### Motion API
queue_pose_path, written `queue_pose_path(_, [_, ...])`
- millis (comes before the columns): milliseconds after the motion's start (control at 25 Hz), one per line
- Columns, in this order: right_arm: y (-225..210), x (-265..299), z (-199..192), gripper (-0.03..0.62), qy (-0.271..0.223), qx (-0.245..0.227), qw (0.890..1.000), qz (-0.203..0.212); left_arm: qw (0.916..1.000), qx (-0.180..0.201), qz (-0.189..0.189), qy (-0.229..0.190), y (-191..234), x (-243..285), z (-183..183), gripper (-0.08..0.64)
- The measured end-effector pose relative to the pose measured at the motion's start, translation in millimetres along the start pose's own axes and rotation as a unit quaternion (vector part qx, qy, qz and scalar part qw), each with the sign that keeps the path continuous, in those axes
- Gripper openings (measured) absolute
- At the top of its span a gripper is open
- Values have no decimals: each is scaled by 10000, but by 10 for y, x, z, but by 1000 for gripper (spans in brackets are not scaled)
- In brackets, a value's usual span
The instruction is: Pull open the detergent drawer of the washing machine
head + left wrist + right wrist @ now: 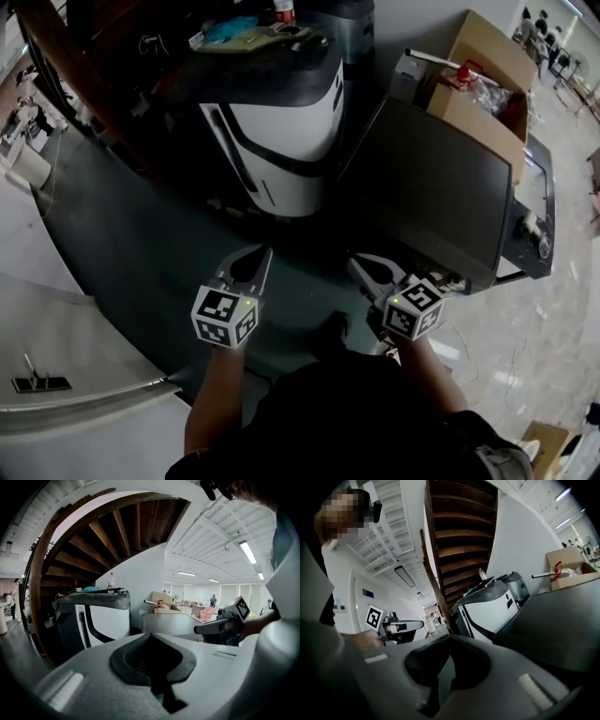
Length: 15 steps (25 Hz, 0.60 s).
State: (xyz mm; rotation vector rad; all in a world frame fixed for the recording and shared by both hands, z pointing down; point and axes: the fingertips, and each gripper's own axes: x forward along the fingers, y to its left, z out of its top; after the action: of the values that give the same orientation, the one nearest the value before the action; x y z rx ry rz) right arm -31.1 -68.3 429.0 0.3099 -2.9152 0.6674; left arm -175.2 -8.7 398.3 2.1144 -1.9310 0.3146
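No text readable; blue wall sign (pixel 368 593) too small to make out.

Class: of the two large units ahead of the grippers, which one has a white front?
The left unit, marked by a black curved band; the right unit looks plain grey.

I've got washing machine (pixel 281 131) at 12 o'clock, cabinet (pixel 431 187) at 1, cardboard box (pixel 487 84) behind it, stairs (pixel 117 531) at 10.

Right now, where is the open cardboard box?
Head view, upper right: the cardboard box sits beyond the dark panel, right of the white appliance.
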Motion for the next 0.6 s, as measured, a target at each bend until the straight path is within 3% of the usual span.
queue_pose_path(160, [-476,11,235,0,-60,55,9999,-118,9995,160,-271,63,-47,619,265,9])
queue_pose_path(400, [-838,28,245,0,131,98,9995,-285,9951,380,-901,147,-264,1365,448,11])
queue_pose_path(600, [-1135,-12,183,0,115,349,9962,-793,9876,469,-1468,283,-345,1837,445,11])
